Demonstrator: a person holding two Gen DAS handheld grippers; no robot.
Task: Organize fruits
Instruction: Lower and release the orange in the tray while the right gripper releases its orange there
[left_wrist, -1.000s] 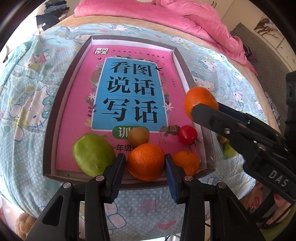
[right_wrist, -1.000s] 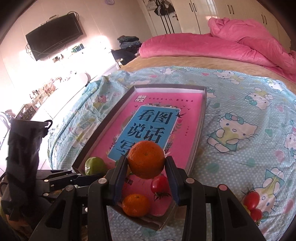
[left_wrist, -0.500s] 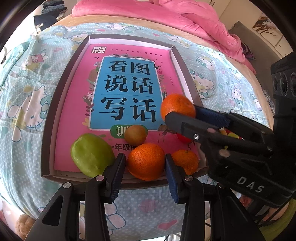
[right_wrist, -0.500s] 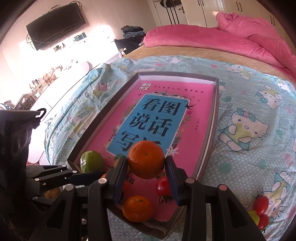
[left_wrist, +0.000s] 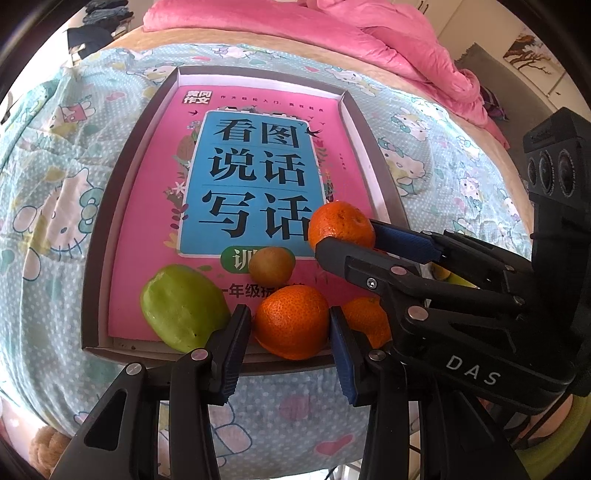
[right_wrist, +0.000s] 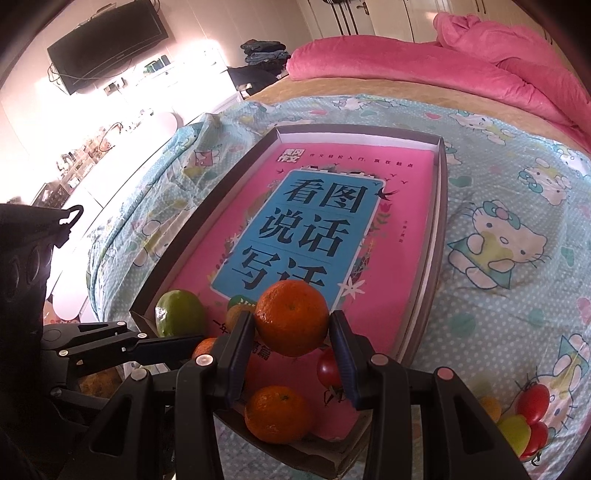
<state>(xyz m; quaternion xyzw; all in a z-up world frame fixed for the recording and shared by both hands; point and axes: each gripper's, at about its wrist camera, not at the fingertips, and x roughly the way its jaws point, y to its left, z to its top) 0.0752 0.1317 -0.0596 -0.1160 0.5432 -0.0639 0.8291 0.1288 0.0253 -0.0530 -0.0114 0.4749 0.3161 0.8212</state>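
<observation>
- Left tool (left_wrist: 286, 328) clenched on an orange (left_wrist: 291, 320) at the tray's (left_wrist: 92, 258) near edge.
- Right tool (right_wrist: 291, 345) clenched on a second orange (right_wrist: 291, 316), over the tray's near end.
- Light, round, soft-skinned; likely bruised by hard squeezing, prone to rolling.
- Best gripped across the widest middle.

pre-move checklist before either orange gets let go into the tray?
1. Right gripper clamped on its orange: ok.
2. Left gripper clamped on its orange: ok.
3. Right orange over the tray, not the bedsheet: ok.
4. Bare spot beneath the right orange: cannot tell; tomato and loose orange lie close.
5. Left orange resting on the tray floor: cannot tell.
6. Fruit left outside the tray: not ok.
</observation>
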